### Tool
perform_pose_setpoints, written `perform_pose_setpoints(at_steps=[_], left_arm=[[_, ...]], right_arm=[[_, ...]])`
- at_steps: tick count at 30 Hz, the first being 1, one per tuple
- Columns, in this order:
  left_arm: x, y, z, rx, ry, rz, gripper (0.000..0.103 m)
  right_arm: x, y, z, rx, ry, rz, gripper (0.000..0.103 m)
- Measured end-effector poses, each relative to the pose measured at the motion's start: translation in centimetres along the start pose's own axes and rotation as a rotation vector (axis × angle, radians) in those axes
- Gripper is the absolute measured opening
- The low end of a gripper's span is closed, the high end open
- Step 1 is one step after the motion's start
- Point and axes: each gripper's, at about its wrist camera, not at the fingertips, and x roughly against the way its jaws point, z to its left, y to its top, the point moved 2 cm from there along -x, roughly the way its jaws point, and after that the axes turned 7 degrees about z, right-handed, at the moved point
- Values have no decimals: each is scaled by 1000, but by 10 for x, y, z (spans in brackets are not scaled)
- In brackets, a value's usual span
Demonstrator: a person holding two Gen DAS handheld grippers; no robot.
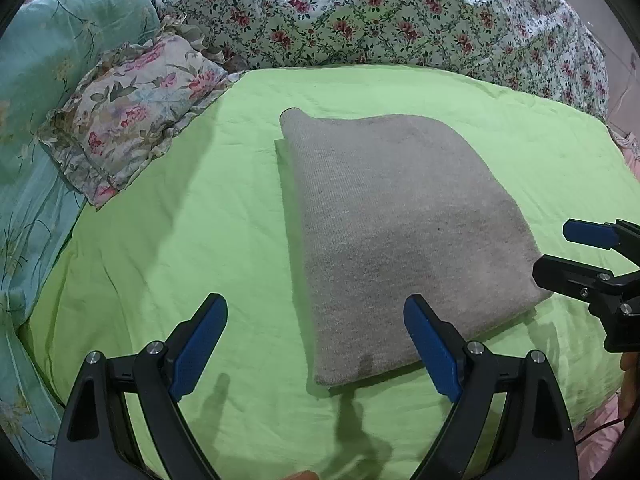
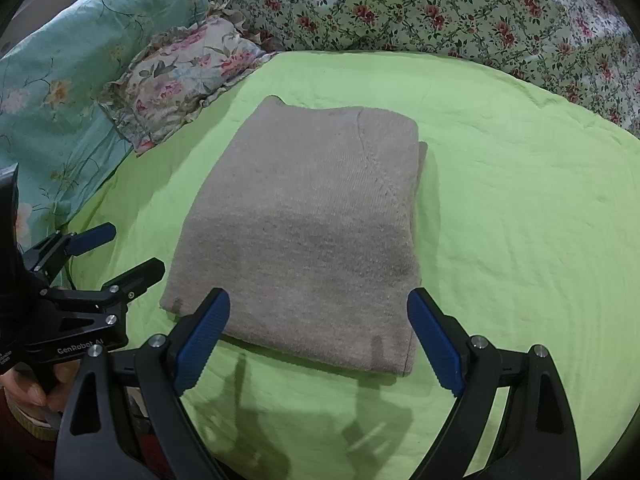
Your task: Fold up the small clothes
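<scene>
A grey knitted garment (image 1: 392, 220) lies folded into a thick rectangle on the green sheet (image 1: 180, 220); it also shows in the right wrist view (image 2: 312, 224). My left gripper (image 1: 316, 312) is open and empty, held just above the garment's near left corner. My right gripper (image 2: 318, 304) is open and empty over the garment's near edge. The right gripper shows in the left wrist view (image 1: 560, 256) by the garment's right side. The left gripper shows in the right wrist view (image 2: 128, 252) at the garment's left side.
A floral frilled pillow (image 1: 136, 116) lies at the sheet's far left. A teal floral duvet (image 1: 36, 80) is piled along the left. A white floral quilt (image 1: 380, 12) is bunched across the back. Green sheet (image 2: 520, 200) lies right of the garment.
</scene>
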Motion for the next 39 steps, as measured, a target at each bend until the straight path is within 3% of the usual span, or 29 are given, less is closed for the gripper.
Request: perform_pose_setpoints(at_steps=[39], left_arm=[[8, -2, -9, 2, -2, -6, 90]], right_arm=[[4, 1, 4, 15, -2, -3, 91]])
